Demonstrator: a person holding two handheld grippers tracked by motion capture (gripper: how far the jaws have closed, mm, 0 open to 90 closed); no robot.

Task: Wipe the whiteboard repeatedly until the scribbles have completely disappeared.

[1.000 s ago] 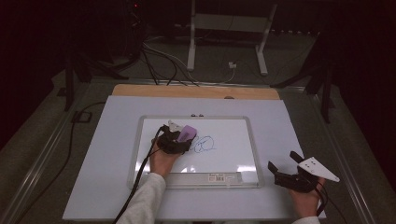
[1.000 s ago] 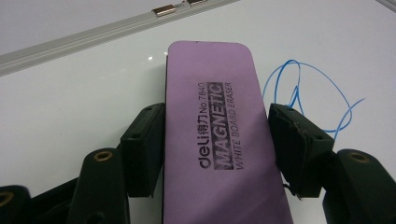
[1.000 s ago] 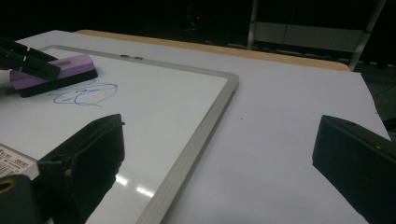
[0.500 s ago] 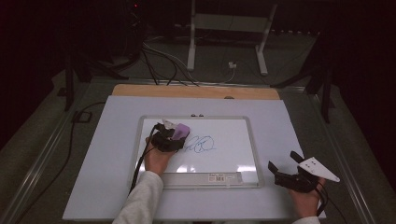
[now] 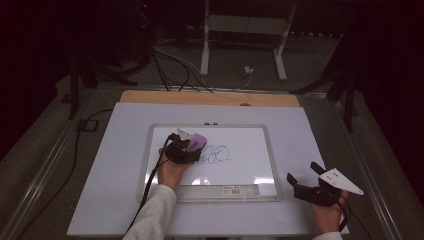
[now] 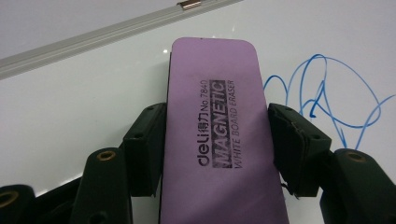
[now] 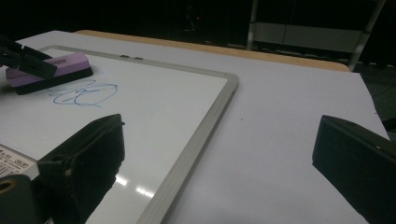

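the left gripper (image 5: 186, 149) is clamped on a purple eraser (image 6: 217, 135), one black jaw pressed to each long side. the eraser lies flat on the whiteboard (image 5: 250, 150), in its upper left part, with a blue scribble (image 5: 216, 155) just beside it on the right. the right gripper (image 5: 311, 181) rests off the board at its lower right corner, over the white table sheet (image 5: 310, 125), jaws wide apart with nothing between them. the board's grey frame (image 7: 205, 126) runs between those jaws in the right gripper view.
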